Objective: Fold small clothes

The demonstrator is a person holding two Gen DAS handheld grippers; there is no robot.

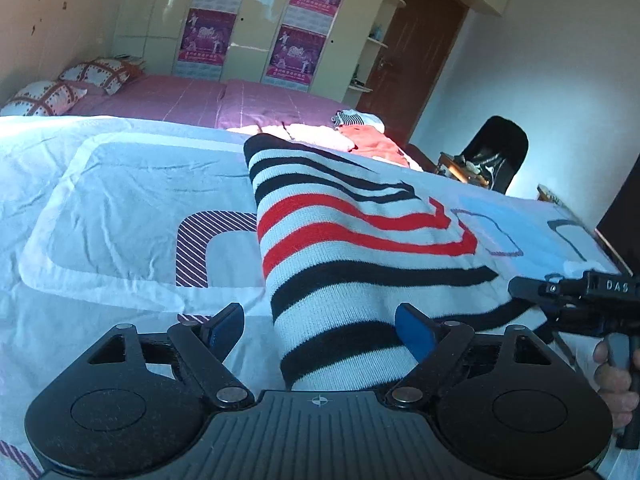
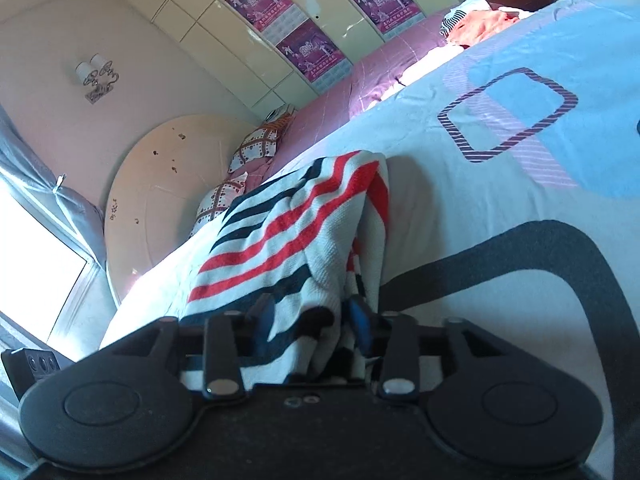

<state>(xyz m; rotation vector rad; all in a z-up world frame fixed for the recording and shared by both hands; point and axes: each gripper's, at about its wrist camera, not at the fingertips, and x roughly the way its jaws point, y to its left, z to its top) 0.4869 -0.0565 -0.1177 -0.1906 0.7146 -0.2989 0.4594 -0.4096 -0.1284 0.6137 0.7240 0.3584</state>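
Only the left wrist view shows the right gripper [image 1: 520, 286] from outside, at the right edge with a hand [image 1: 614, 376] on its handle, while the right wrist view alone shows a bright window [image 2: 36, 256] at lower left and a wall lamp [image 2: 98, 76]. The white knitted garment with navy and red stripes [image 1: 344, 248] lies on the pale blue and white patterned bedsheet [image 1: 120, 208], its long axis running from bottom centre toward the upper middle of the left view. The left gripper [image 1: 320, 326] has its jaws wide, the cloth between them with the blue pads clear of it; the right gripper's jaws stand narrow with bunched cloth between them, and whether they press it I cannot tell.
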